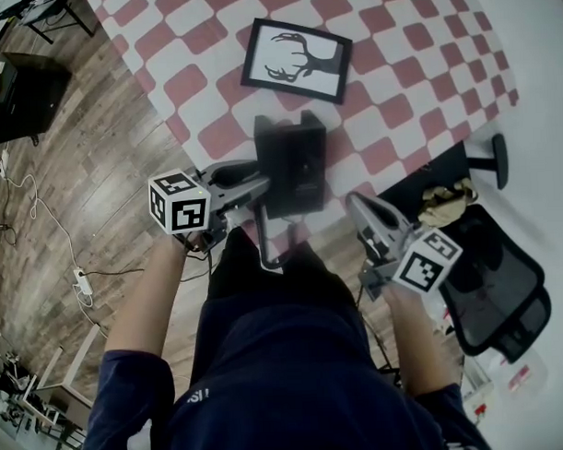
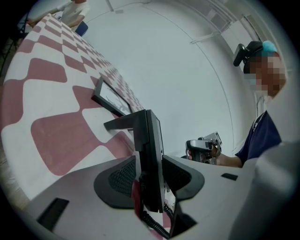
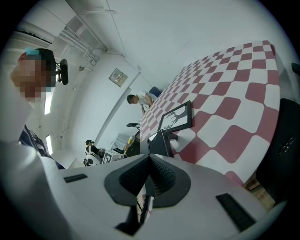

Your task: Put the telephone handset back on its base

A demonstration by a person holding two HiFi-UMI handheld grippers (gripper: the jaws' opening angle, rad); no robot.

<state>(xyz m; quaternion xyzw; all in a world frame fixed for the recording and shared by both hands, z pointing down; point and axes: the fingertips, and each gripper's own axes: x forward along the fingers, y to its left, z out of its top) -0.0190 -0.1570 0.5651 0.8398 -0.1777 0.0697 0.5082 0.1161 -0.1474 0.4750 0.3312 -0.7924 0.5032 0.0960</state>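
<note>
Left gripper [image 2: 152, 174], fingers apart around the handset [image 2: 148, 140] that seems to rest on its base [image 1: 309, 168] at the counter [image 1: 396, 68] edge, could snag the coiled cord [image 2: 154, 224] and drag it off when I withdraw; right gripper [image 3: 149, 180] fingers are together.

Head view steeply downward; both gripper views low, close, flanking the telephone [image 1: 293, 164].

The coiled cord [image 2: 156, 227] runs out of sight below.

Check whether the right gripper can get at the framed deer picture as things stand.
Probably yes. The right gripper hangs beside the telephone, and bare checked cloth lies between it and the framed picture; its jaws are shut, though.
</note>
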